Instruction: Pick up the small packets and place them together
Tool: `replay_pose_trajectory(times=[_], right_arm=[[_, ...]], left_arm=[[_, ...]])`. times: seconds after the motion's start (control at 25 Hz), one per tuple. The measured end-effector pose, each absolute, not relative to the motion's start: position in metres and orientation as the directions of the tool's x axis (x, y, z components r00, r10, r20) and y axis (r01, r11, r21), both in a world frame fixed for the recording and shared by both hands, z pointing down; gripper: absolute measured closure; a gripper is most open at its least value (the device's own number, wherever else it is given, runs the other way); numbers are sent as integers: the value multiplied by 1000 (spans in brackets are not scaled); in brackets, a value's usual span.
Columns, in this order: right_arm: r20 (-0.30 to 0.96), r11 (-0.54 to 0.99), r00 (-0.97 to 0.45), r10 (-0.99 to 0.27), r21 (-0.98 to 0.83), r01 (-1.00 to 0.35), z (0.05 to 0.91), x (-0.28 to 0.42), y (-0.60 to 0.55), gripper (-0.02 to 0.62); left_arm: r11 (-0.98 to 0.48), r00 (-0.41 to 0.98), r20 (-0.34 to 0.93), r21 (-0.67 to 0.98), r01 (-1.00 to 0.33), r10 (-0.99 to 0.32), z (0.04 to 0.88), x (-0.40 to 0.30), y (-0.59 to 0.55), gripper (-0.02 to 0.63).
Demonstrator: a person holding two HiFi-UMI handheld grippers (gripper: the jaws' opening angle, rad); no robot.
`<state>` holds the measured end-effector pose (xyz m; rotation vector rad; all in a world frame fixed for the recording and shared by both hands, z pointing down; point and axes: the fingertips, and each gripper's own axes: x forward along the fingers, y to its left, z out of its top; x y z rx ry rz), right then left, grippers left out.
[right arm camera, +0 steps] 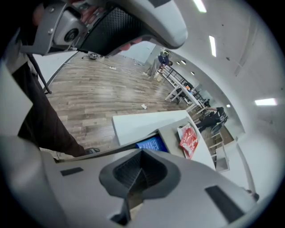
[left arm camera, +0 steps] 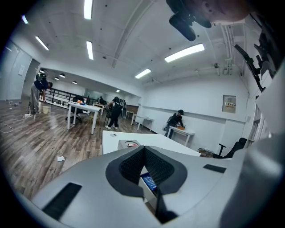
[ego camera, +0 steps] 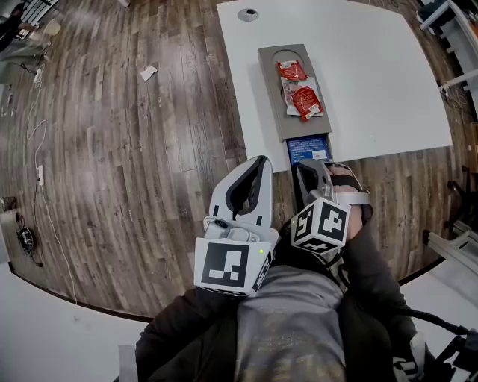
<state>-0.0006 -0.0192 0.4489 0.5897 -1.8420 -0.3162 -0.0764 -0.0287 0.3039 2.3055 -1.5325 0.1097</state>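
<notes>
Two red small packets (ego camera: 292, 71) (ego camera: 305, 101) lie on pale wrappers on a long grey tray (ego camera: 272, 97) on the white table (ego camera: 373, 74). A blue card (ego camera: 306, 149) sits at the tray's near end, by the table edge. My left gripper (ego camera: 258, 163) is shut and empty, held over the floor just short of the table. My right gripper (ego camera: 308, 168) is shut and empty too, its tip just below the blue card. The right gripper view shows a red packet (right arm camera: 189, 139) and the blue card (right arm camera: 151, 144) beyond the closed jaws.
A round grommet (ego camera: 248, 14) sits at the table's far edge. A paper scrap (ego camera: 149, 72) lies on the wood floor to the left, and cables (ego camera: 37, 175) run along the far left. People stand at other tables (left arm camera: 82, 107) in the background.
</notes>
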Motion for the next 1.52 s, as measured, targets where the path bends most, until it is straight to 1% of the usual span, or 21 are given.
replay_pose_trajectory(times=[0.32,0.6,0.64,0.72,0.76,0.96,1.0,1.04,1.12,1.36,1.52], right_arm=[[744,795,-295,-600,513,-324,401,12,-10,591],[772,816,-281,-570,492,-302,429,19,1,587],[781,824,-283,-557,479,-304,435,18,1,570],[810,849,-285,-513,430,-308,445,15,0,485],[827,865,-289,-482,396,-309,448,14,1,460],[883,901,-266,-387,302,-311,463,25,-1,444],[892,905,-260,-370,283,-319,468,26,-3,419],[898,905,-257,-356,264,-332,472,25,-6,376],[905,902,-259,-337,232,-363,477,21,-14,334],[931,916,-222,-288,201,-346,492,9,-35,288],[949,930,-232,-214,125,-347,495,8,-38,282]], left_arm=[[-399,453,226,246,-883,-862,288,-53,-19,605],[-417,470,225,246,-875,-853,287,-41,-9,604],[-413,466,229,247,-877,-855,288,-43,-9,604],[-401,456,236,248,-882,-858,290,-48,-10,606],[-395,452,241,249,-884,-859,291,-52,-12,606],[-380,445,260,265,-886,-857,302,-60,-22,604],[-382,448,260,268,-885,-855,303,-58,-23,606],[-385,453,263,271,-882,-852,305,-56,-24,605],[-390,460,273,274,-879,-845,309,-55,-27,606],[-360,431,286,270,-893,-856,314,-75,-44,606],[-343,423,305,282,-896,-853,322,-86,-55,604]])
